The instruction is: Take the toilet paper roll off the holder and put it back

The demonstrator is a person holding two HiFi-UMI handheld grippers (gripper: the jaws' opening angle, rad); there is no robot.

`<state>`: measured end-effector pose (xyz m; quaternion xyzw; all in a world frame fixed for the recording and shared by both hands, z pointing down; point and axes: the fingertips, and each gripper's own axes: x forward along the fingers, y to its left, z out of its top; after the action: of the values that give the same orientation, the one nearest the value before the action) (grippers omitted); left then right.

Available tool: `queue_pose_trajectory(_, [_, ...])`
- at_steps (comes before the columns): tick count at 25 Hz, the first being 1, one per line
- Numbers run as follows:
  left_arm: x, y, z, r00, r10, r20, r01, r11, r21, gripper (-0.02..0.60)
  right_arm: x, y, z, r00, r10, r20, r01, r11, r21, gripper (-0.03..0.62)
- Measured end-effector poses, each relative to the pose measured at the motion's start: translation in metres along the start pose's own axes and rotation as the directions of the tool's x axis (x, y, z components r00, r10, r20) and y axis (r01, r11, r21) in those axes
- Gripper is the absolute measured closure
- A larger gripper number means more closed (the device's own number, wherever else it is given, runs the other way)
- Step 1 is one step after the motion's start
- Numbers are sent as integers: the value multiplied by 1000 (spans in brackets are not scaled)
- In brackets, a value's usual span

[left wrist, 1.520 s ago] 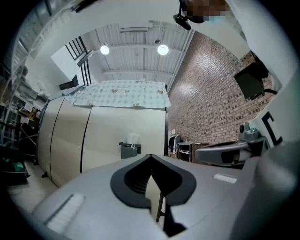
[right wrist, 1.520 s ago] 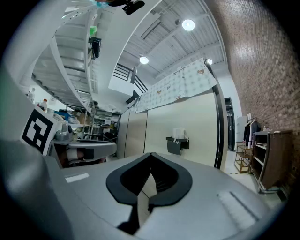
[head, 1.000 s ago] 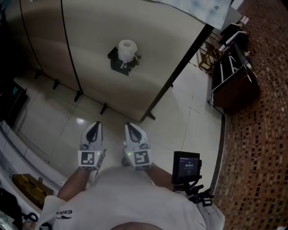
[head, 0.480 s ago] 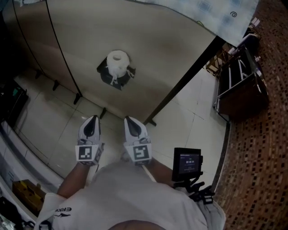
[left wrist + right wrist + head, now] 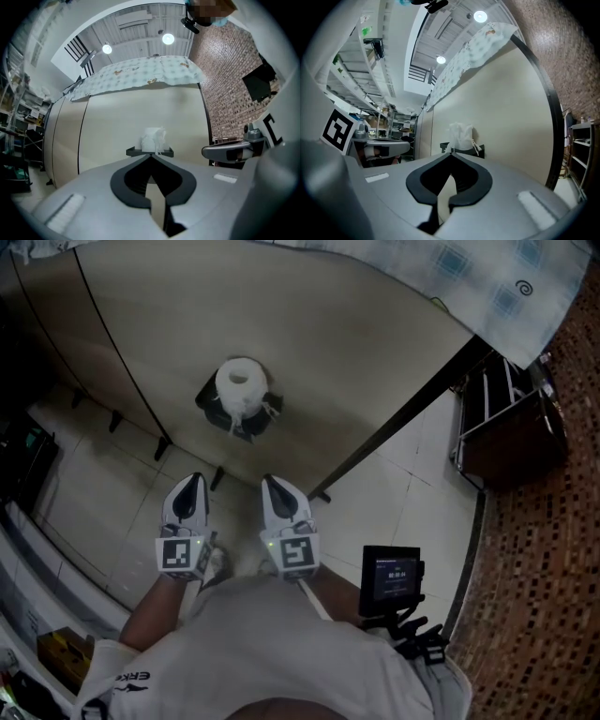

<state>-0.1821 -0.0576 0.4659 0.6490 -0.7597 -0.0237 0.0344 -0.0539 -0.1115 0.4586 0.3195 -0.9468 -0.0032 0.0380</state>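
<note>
**Head view.** Left claw (image 5: 192, 480) and right claw (image 5: 271, 482) lie side by side at lower centre, tips toward a beige partition (image 5: 356, 343). Only this view shows both claws whole w/ marker cubes, plus forearms, pale shirt, a small screen (image 5: 390, 581) at lower right and floor tiles (image 5: 394, 493).

**Left claw view.** Adds ceiling lamps (image 5: 168, 39) at top, a patterned cloth (image 5: 140, 72) along the partition's top edge and a brick wall (image 5: 225, 79) at right. The right claw's side shows at the right edge.

**Right claw view.** Adds shelving (image 5: 377, 122) at left, w/ the left claw's marker cube in front.

**Claws.** Each is pressed together, w/ nothing betw. the tips.

**Roll.** Toilet paper roll (image 5: 241, 383) stands on end on its dark holder (image 5: 255, 424), which is fixed to the partition. In head view it is at upper centre, well apart from both claws. In each claw view it shows just above the closed tips at centre frame, slightly right of them in the right claw view.
</note>
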Motion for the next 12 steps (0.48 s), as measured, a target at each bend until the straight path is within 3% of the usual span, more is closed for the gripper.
queue_pose_trajectory(12, [61, 57, 14, 988, -146, 43, 146, 989, -10, 580, 69, -4, 11, 986, -167, -5, 167, 985, -45, 582])
